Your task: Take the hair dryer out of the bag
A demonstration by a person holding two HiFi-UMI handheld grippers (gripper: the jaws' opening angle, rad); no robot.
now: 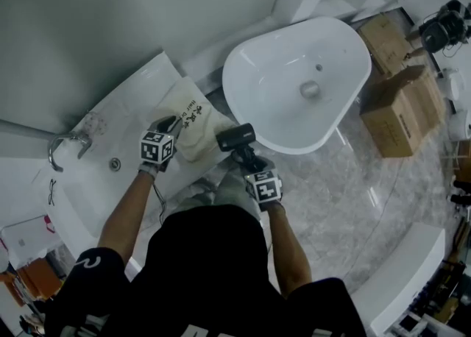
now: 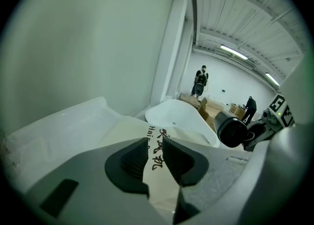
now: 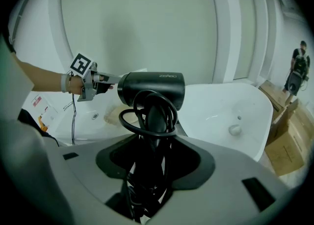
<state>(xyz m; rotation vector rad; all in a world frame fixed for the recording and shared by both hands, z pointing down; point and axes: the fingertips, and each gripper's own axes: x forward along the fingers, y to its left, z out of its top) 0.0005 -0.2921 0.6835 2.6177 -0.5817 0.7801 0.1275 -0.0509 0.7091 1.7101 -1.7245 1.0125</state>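
Left gripper (image 2: 154, 150): my jaws are nearly together, pinched on the cloth of the bag (image 2: 125, 129), with only the printed fabric between the pads. Right gripper (image 3: 154, 162): my jaws are clamped on the handle of the dryer (image 3: 152, 89). The black cord (image 3: 122, 120) is looped round the handle and runs down between the jaws. The dryer is fully out of the bag and in the air, barrel crosswise to my jaws. It's just right of the bag's right edge and not touching it. The bag sits on the white ledge (image 1: 129, 118), near the far corner by the wall (image 1: 110, 26). I can't tell if my pinch lifts part of it off. The faucet (image 1: 68, 144) and drain (image 1: 115, 164) are on the ledge, left of my left gripper and apart from the bag. The tub (image 1: 250, 111) rim is near the dryer on the right. The gap between the ledge edge and the tub is narrow, and the dryer hangs about over it. The wall is close behind the bag, so it's tight there. The open room is the marble floor (image 1: 346, 196), to the right and toward me. Boxes (image 1: 401, 111) stand past the tub's far side, well apart from both grippers. Two people (image 2: 200, 81) stand far back in the room.
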